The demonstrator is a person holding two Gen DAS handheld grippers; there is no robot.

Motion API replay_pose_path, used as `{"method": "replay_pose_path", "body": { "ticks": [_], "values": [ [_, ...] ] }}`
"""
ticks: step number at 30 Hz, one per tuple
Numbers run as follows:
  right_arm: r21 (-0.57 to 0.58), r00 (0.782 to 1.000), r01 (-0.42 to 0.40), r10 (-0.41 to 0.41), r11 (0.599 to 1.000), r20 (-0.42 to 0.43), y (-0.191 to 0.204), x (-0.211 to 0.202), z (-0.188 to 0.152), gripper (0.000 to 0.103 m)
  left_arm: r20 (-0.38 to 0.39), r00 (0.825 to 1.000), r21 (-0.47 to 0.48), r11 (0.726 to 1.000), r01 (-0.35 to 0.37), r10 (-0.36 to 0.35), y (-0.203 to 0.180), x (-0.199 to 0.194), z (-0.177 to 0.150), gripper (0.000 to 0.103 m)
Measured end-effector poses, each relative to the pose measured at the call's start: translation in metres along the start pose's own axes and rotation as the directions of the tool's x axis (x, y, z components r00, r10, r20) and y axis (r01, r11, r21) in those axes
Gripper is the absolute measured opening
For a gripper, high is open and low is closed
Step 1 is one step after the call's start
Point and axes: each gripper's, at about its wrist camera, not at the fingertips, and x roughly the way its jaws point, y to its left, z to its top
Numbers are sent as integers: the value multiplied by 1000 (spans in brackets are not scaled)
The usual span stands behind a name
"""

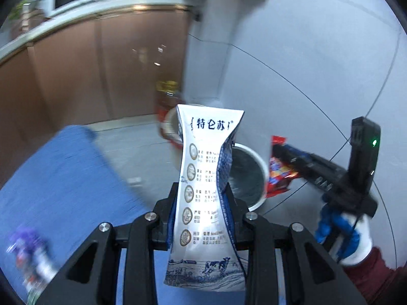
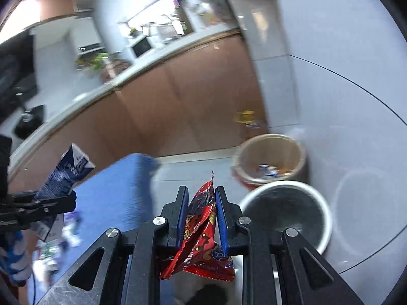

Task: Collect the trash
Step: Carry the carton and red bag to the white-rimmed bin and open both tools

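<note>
Left gripper [image 1: 201, 203] pinches one milk carton [image 1: 206, 198]; right gripper [image 2: 201, 213] clamps one red wrapper [image 2: 201, 228]. Two bins wait just ahead on the floor: a white one [image 2: 325, 218] and a tan one [image 2: 300, 150] beyond. Best to centre each piece over a rim before letting go.

Blue-and-white milk carton [image 1: 207, 198], red snack wrapper [image 2: 203, 231], white-rimmed bin [image 2: 287, 211].

We see bright, even indoor light; motion blur smears the background, fisheye bends the edges, dark vignette rings both views.
</note>
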Motion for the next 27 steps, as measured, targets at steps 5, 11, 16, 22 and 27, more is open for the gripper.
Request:
{"method": "replay_pose_path", "body": {
  "ticks": [5,11,16,22,27],
  "values": [
    [30,992,126,-125,992,-29,-47,39,-3,20,-75,995,17,997,72,-71,-27,86,34,29],
    [59,976,213,-209,975,-62,-86,72,-9,23,-137,984,-27,993,113,-115,-38,165,57,30],
    [78,966,254,-249,964,-67,-106,89,-11,27,-168,973,-78,986,146,-157,-44,207,65,34],
    [84,951,308,-303,948,-65,-118,96,-14,46,-168,969,-117,980,162,-180,-43,225,67,43],
    [90,947,320,-316,943,-55,-114,88,-13,55,-127,978,-124,981,148,-164,-34,215,69,43]
  ]
}}
